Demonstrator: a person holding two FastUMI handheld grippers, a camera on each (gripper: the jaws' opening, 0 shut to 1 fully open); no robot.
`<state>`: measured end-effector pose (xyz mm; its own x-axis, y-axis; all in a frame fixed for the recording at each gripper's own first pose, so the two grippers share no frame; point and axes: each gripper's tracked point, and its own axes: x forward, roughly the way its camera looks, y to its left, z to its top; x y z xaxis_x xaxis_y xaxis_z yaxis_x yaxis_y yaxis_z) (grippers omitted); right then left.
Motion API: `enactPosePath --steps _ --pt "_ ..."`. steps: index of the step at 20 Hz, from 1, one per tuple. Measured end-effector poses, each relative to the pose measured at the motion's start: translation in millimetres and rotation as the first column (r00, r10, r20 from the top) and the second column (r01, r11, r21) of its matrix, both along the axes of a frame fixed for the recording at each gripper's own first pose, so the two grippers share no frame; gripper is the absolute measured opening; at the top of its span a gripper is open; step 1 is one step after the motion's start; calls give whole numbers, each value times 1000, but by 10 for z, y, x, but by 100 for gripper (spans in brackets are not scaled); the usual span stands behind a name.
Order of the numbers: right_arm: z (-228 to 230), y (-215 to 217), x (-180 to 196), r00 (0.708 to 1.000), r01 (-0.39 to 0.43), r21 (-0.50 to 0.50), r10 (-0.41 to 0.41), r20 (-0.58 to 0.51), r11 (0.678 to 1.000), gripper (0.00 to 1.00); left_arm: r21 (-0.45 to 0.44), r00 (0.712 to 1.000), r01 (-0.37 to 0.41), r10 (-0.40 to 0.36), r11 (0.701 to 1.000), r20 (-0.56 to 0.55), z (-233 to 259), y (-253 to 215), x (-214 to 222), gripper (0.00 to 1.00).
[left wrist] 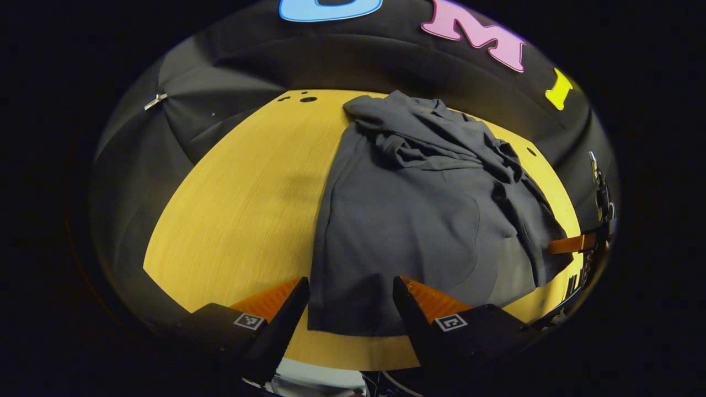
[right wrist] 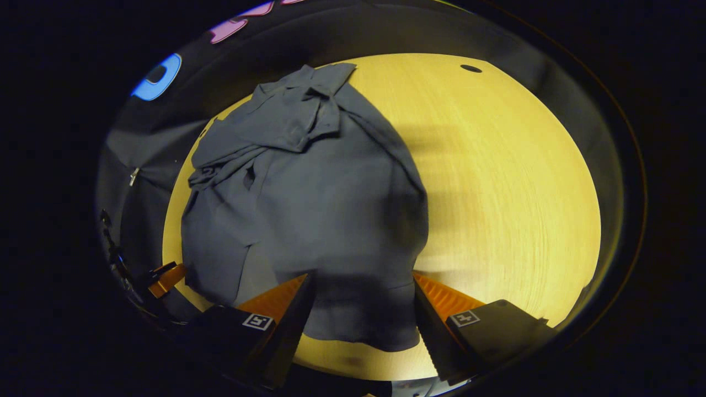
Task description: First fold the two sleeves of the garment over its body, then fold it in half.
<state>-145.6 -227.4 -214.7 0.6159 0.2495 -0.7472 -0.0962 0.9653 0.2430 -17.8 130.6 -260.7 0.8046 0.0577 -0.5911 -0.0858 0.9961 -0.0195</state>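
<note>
A dark grey garment (left wrist: pixel 408 220) lies on the yellow wooden table (left wrist: pixel 248 209), hem toward me. One sleeve (left wrist: pixel 419 149) is bunched across its upper body and another (left wrist: pixel 524 215) trails down its right side. My left gripper (left wrist: pixel 350 284) is open, its fingers straddling the hem's near left part without pressing it. The right gripper (left wrist: pixel 571 243) shows at the garment's far right edge. In the right gripper view the garment (right wrist: pixel 309 209) covers the table's left half. My right gripper (right wrist: pixel 362 278) stands open over the hem, and the left gripper (right wrist: pixel 165 278) shows at the left.
Bare table top (right wrist: pixel 496 193) stretches to the right of the garment in the right gripper view. Small dark holes (left wrist: pixel 308 99) mark the table's far edge. The black cloth wall rises behind, with a metal clip (left wrist: pixel 156 101) on it.
</note>
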Motion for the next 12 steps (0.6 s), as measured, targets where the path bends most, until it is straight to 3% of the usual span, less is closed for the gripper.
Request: enactPosePath --steps 5,9,12 --pt "-70 258 -82 999 -47 -96 47 -7 994 99 19 999 26 -26 999 -23 -89 -13 -92 96" --pt "-146 273 -109 995 -100 -248 102 -5 963 99 16 999 15 -14 1000 -51 -226 -20 -106 96" --pt "-148 301 -100 995 -96 -257 98 -2 962 97 80 998 25 -20 996 -66 -281 -6 -123 94"
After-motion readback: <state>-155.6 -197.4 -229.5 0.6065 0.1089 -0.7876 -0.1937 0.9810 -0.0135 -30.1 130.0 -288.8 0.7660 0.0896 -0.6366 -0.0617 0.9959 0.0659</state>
